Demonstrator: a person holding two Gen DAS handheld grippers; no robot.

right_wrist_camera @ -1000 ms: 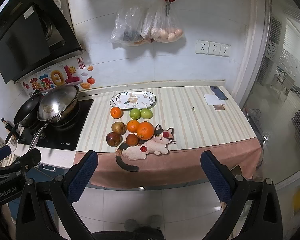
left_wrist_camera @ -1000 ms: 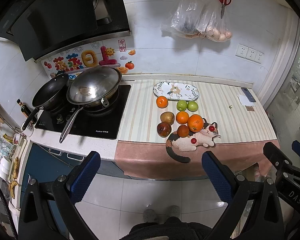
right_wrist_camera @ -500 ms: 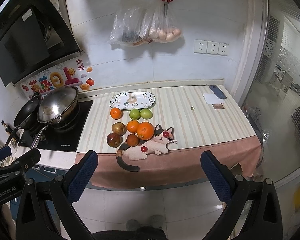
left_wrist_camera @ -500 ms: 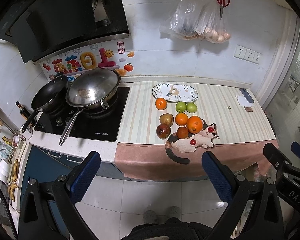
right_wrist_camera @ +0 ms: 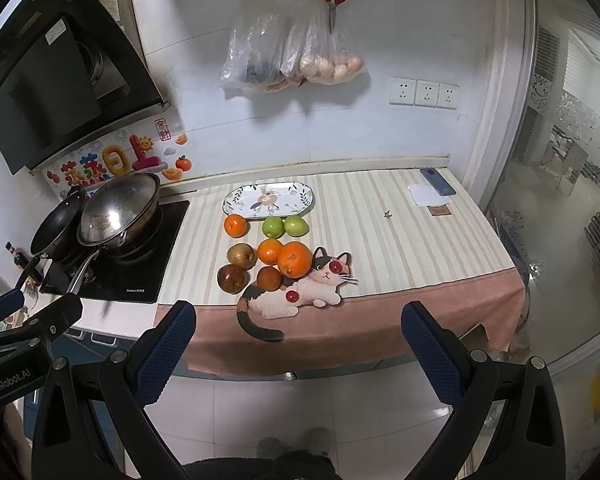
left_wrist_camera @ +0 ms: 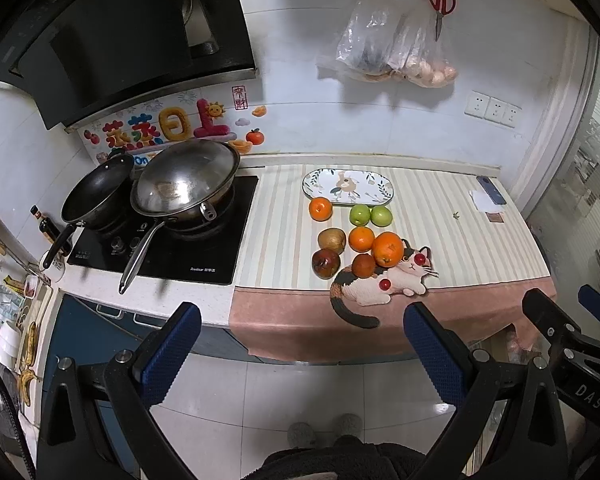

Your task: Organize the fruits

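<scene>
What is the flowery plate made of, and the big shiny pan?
The plate looks like glazed ceramic: white, glossy, with painted flowers and leaves. The big pan looks like bare stainless steel: silvery, mirror-bright, reflecting light. Neither is certain from sight alone.

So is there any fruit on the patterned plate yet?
No, the patterned plate holds no fruit; the small orange and the two green apples lie on the striped cloth just in front of it.

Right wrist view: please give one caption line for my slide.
Open right gripper held back from the counter, facing loose fruit in front of an empty oval plate.
</scene>
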